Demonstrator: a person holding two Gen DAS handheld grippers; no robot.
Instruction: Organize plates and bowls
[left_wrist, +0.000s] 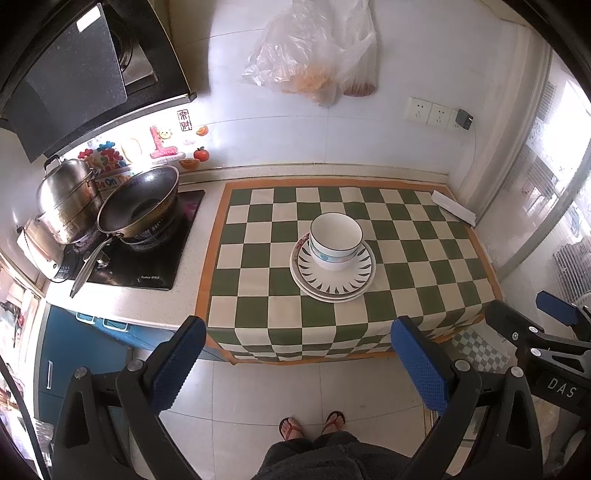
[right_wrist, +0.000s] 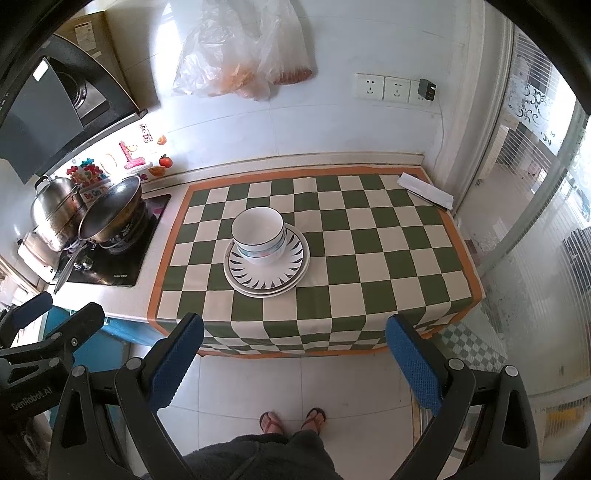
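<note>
Left tool spread; "DAS" label left view only.

"DAS" on right hand-held gripper; "GenRobot.AI" on left hand-held gripper.

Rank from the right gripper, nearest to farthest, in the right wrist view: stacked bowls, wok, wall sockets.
From the right gripper, held open off the counter's front edge:
1. Stacked bowls, mid-cloth on the plates, straight ahead.
2. Wok, on the stove, far left.
3. Wall sockets, up on the back wall, right of centre.
</note>
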